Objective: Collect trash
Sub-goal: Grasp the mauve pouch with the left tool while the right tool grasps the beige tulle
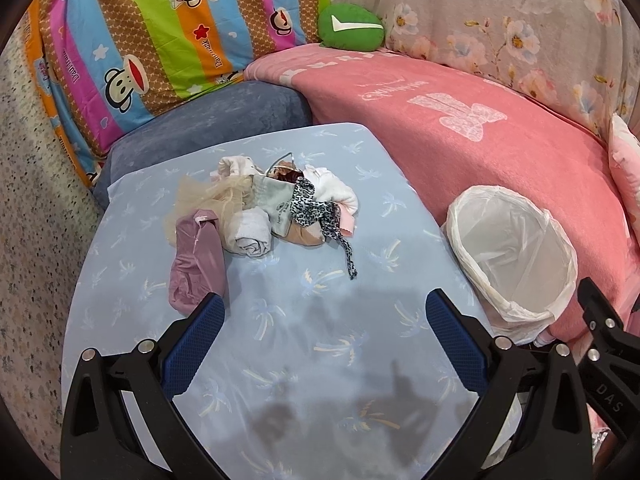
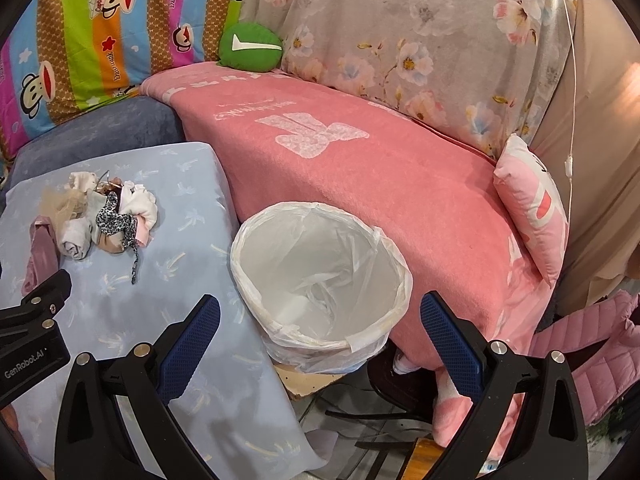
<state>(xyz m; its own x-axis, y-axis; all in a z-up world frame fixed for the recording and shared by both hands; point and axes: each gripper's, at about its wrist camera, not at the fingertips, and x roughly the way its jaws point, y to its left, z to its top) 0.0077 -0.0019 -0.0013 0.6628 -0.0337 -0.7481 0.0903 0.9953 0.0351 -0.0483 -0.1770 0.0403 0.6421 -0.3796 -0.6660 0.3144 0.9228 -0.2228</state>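
Note:
A heap of cloth scraps [image 1: 276, 204] lies on the light blue cushion [image 1: 320, 344]: a mauve piece [image 1: 196, 264], a white roll [image 1: 252, 232], beige netting, a leopard-print strip [image 1: 316, 216]. The heap also shows in the right wrist view [image 2: 104, 212]. A bin lined with a white bag [image 1: 516, 256] stands to the right of the cushion; it looks empty in the right wrist view [image 2: 320, 280]. My left gripper [image 1: 324, 316] is open and empty, just short of the heap. My right gripper [image 2: 320, 320] is open and empty above the bin's near rim.
A pink blanket [image 2: 380, 184] covers the seat behind the bin. A striped monkey-print quilt [image 1: 152, 36], a green cushion [image 1: 350, 26] and a floral cover [image 2: 420, 40] stand at the back. A pink pillow [image 2: 532, 204] lies at right. A black chair base [image 2: 384, 412] sits below.

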